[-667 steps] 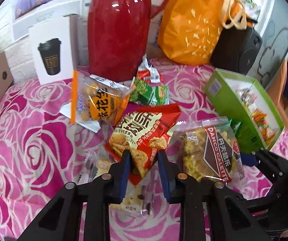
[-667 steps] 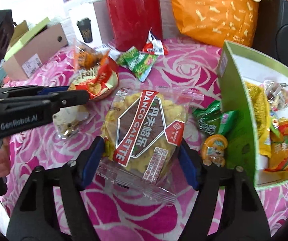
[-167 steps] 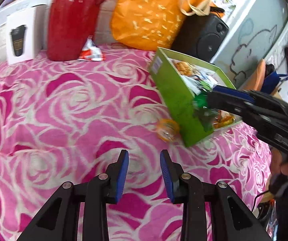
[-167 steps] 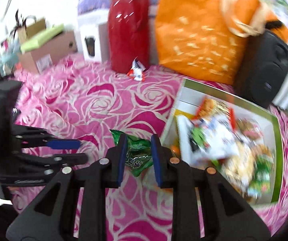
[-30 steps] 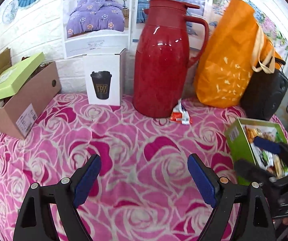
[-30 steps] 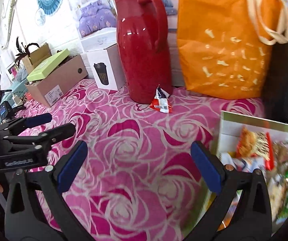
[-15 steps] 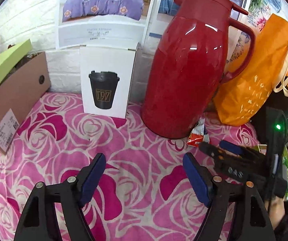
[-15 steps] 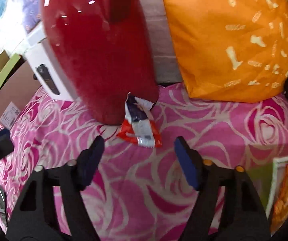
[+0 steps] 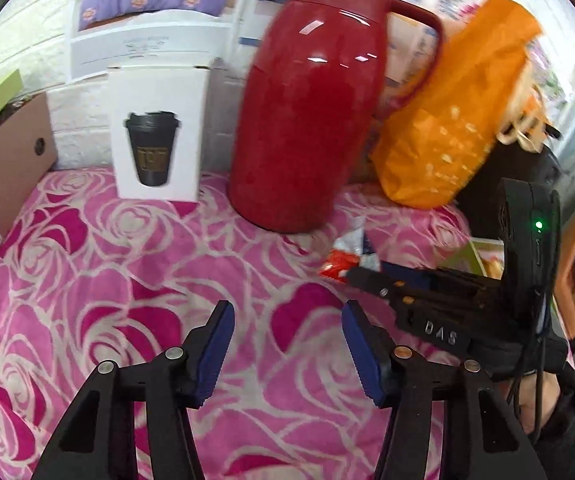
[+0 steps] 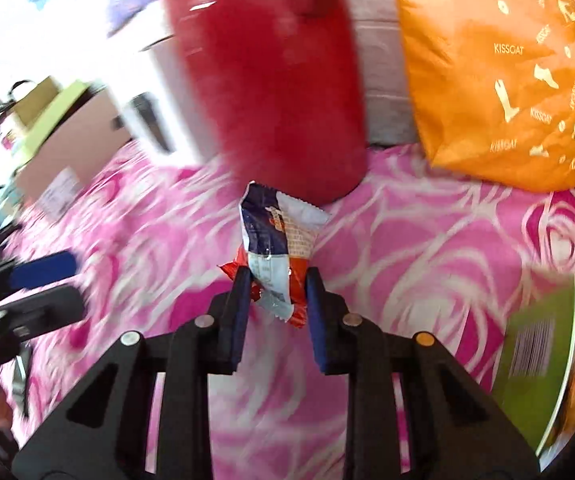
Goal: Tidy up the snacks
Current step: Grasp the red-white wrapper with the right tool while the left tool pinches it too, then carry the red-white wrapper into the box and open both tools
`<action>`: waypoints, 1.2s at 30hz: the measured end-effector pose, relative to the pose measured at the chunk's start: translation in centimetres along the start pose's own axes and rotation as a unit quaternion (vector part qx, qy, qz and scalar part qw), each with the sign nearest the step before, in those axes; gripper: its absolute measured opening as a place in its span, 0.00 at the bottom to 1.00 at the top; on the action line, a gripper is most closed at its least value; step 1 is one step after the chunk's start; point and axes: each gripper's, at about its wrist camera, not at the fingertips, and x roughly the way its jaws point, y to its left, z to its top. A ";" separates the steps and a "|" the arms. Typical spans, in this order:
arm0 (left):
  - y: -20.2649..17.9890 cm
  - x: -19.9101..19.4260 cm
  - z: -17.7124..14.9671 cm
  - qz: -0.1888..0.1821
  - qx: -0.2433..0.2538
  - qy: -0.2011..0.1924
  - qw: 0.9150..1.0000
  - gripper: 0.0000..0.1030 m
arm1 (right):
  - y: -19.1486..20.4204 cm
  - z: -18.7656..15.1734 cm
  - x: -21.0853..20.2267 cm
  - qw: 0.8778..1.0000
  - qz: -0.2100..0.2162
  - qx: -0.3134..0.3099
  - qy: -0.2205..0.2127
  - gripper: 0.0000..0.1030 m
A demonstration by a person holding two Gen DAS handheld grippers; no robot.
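A small red, white and blue snack packet (image 10: 277, 248) stands up between the blue pads of my right gripper (image 10: 275, 284), which is shut on its lower end, just in front of the red jug (image 10: 271, 92). From the left wrist view the same packet (image 9: 347, 250) shows at the tip of the right gripper (image 9: 361, 272). My left gripper (image 9: 287, 328) hangs open over the pink rose cloth (image 9: 127, 280) with nothing between its fingers. The green snack box (image 10: 535, 364) sits at the right, with packets inside it.
A red jug (image 9: 311, 120), a white coffee-cup carton (image 9: 159, 136) and an orange bag (image 9: 459, 120) line the back. A brown cardboard box (image 9: 3, 184) stands at the left. A black speaker (image 9: 499, 188) is behind the green box. A hand (image 9: 535, 400) holds the right gripper.
My right gripper has closed from wide open onto the packet in front of the jug. The left gripper has narrowed a little and stays open.
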 end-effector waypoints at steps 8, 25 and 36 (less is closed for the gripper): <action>-3.0 1.0 -5.9 -0.062 0.021 0.058 0.996 0.43 | 2.8 -8.7 -2.8 0.998 0.038 -0.010 0.048 0.28; -4.5 5.2 -5.5 -0.087 -0.021 0.101 0.991 0.28 | 2.6 -10.2 -3.0 0.999 0.028 0.022 0.009 0.40; -8.3 0.8 -6.0 -0.093 0.021 0.060 0.994 0.20 | 3.6 -10.7 -7.2 1.000 0.011 0.000 -0.029 0.20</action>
